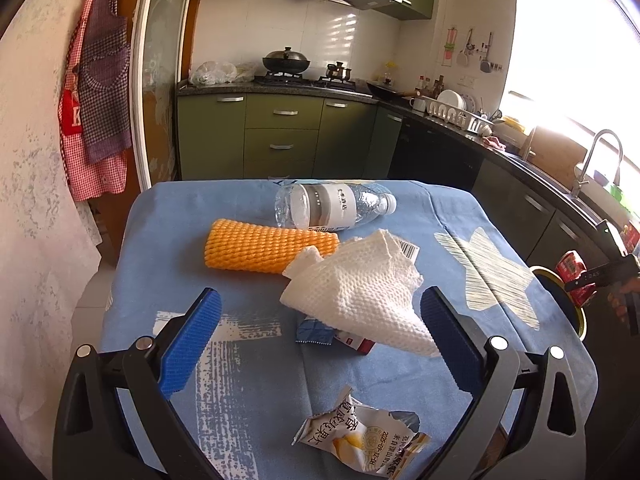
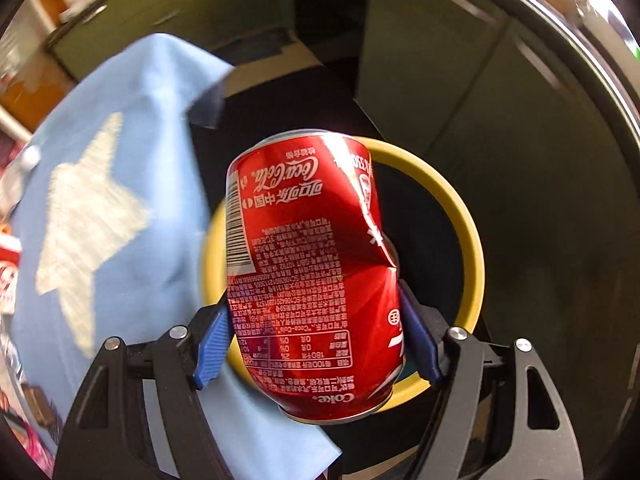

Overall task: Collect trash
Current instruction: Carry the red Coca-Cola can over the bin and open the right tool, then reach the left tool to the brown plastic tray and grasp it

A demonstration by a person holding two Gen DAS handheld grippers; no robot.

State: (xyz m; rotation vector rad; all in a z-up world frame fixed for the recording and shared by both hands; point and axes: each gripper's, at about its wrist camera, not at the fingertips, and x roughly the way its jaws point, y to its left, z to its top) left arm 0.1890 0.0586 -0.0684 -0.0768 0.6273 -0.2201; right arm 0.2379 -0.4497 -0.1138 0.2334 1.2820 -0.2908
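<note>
The right gripper [image 2: 312, 336] has its jaws closed on a dented red Coca-Cola can [image 2: 312, 276], the blue pads [image 2: 212, 344] pressing its two sides, and it holds the can upside down over the mouth of a yellow-rimmed bin [image 2: 460, 216] that stands just beside the edge of the surface. In the left wrist view the same can [image 1: 574, 276] and right gripper [image 1: 600, 276] show at the far right, off the surface's edge, above the bin [image 1: 576, 312]. The left gripper [image 1: 320, 332] hovers over the surface with its jaws spread wide and nothing between them. The surface is covered by a blue cloth [image 1: 168, 240] printed with a pale star. On it, ahead of the left gripper, lies a crumpled white paper towel [image 1: 360, 288], draped partly over a small blue and red carton [image 1: 320, 332]. Behind the towel lies an orange foam net sleeve [image 1: 264, 250], its right end touching the towel, and just beyond that a clear plastic water bottle [image 1: 332, 206] rests on its side with the cap pointing right. A barcode tag [image 1: 408, 247] peeks out at the towel's far edge. Nearest the camera, between the left gripper's arms, sits a torn snack wrapper [image 1: 360, 436] with printed Chinese text. Green kitchen cabinets [image 1: 280, 136] and a stove with a wok [image 1: 286, 60] stand beyond the surface.
</note>
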